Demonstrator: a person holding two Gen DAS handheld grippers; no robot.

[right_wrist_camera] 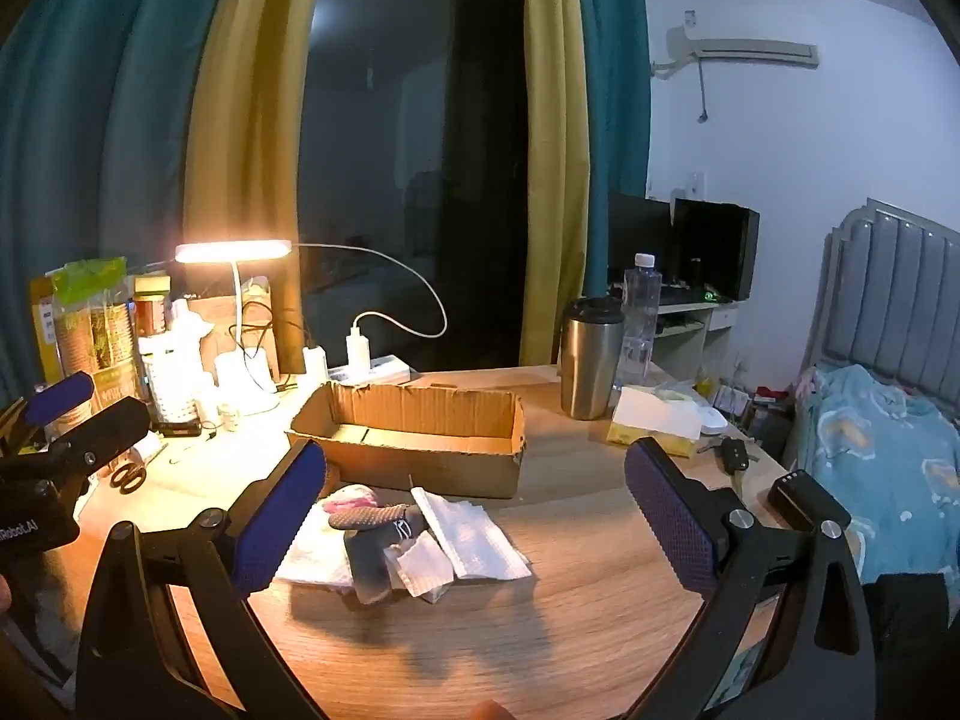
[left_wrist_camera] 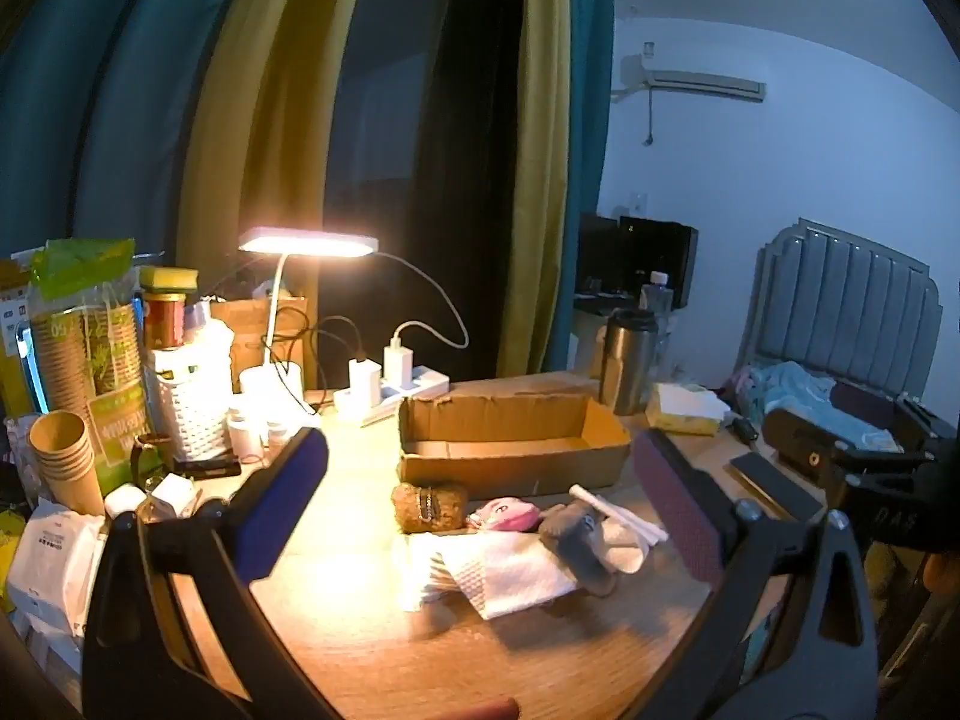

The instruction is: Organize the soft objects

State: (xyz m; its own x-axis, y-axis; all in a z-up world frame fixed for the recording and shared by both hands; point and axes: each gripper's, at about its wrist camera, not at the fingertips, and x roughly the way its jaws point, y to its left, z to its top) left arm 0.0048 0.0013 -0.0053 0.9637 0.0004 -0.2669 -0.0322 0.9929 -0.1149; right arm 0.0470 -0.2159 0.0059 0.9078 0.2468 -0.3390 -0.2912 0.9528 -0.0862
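Hovering both sets of jaws above the wooden tabletop (left_wrist_camera: 372,648), each spread wide with nothing between the pads. My left gripper (left_wrist_camera: 480,498) points slightly down at a small heap of soft things lying in front of the cardboard box (left_wrist_camera: 510,444). My right gripper (right_wrist_camera: 474,510) faces the same heap from further right.

Heap, as seen from the left wrist: a brown knitted pouch (left_wrist_camera: 429,507) on its side nearest the box, a pink plush piece (left_wrist_camera: 504,513) just beside it, a grey plush toy (left_wrist_camera: 573,534) lying on white cloths (left_wrist_camera: 510,576), and a folded white strip (left_wrist_camera: 618,516) at the right end. From the right wrist the order is harder to read: pink plush partly hidden behind my left pad, grey toy in the middle, white cloths spread to both sides.

Box is open-topped, and what shows of its inside is bare; it sits just behind the heap, not touching it as far as I can tell.

Lit desk lamp (left_wrist_camera: 309,240) stands at the back left amid clutter: paper cups (left_wrist_camera: 66,462), a white woven basket (left_wrist_camera: 192,414), chargers in a power strip (left_wrist_camera: 390,384). Steel tumbler (right_wrist_camera: 591,357) and tissue pack (right_wrist_camera: 657,420) stand right of the box. Bed (right_wrist_camera: 882,456) lies beyond the table's right edge.
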